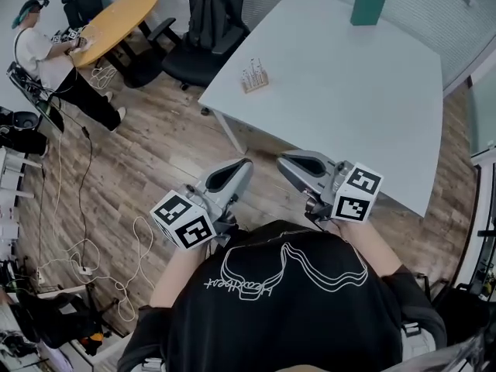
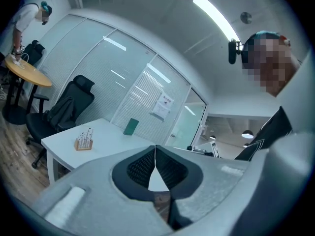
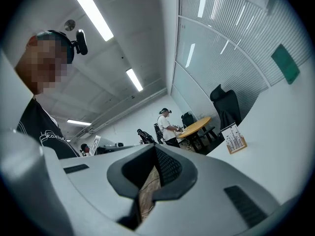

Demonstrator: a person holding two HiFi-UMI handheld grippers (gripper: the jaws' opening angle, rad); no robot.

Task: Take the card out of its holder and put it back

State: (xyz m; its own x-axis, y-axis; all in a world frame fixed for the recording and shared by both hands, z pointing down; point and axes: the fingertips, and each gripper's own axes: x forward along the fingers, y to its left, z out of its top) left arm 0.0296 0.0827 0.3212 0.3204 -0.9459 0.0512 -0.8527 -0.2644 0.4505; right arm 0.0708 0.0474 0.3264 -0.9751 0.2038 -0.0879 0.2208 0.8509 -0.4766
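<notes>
Findings: the card holder (image 1: 254, 77), a small wooden block with white cards standing upright in it, sits by the left edge of the counter (image 1: 341, 91), close to the near-left corner. A green box (image 1: 368, 5) stands at the far edge, well apart from it.

Left claw (image 1: 246, 163): jaws closed tip to tip, nothing between them. Right claw (image 1: 283, 160): likewise closed and empty. Both are held off the counter, short of its near edge and close to the person's chest, well apart from the holder.

Assessment: a card is likely thin, light, fairly stiff and smooth-faced, so prone to slipping. Best taken by the upper edge that shows above the block. The block looks light and may slide or tip, so steadying its base seems advisable. Task not yet begun.
</notes>
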